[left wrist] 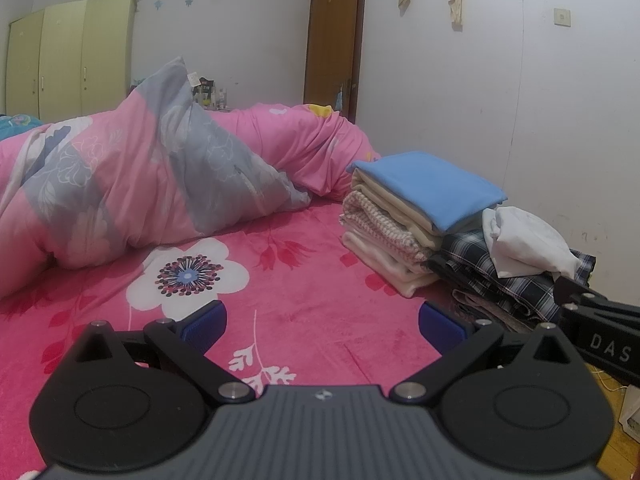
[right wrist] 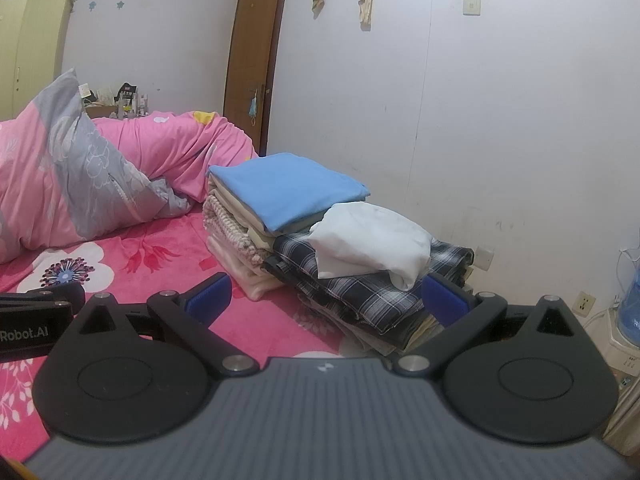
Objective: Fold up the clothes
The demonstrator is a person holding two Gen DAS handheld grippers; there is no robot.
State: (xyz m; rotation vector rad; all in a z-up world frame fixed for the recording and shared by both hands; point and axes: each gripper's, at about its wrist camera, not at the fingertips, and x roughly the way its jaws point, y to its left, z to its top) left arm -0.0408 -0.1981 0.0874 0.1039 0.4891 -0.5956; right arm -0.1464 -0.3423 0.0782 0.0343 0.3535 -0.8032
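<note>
My right hand-held gripper [right wrist: 326, 300] reads "DAS", my left hand-held gripper [left wrist: 322, 326] "Robot.AI". Both gape wide, holding nothing. Ahead of the right one, a white garment [right wrist: 370, 246] lies atop plaid clothes [right wrist: 360, 292], beside the folded stack [right wrist: 280, 200].

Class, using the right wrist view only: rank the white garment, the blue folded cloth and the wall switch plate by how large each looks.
1. Blue folded cloth and white garment: these look close in size, and the white one lies nearer the camera, so I leave them unranked.
2. Wall switch plate: plainly smallest, though also farthest away.
</note>
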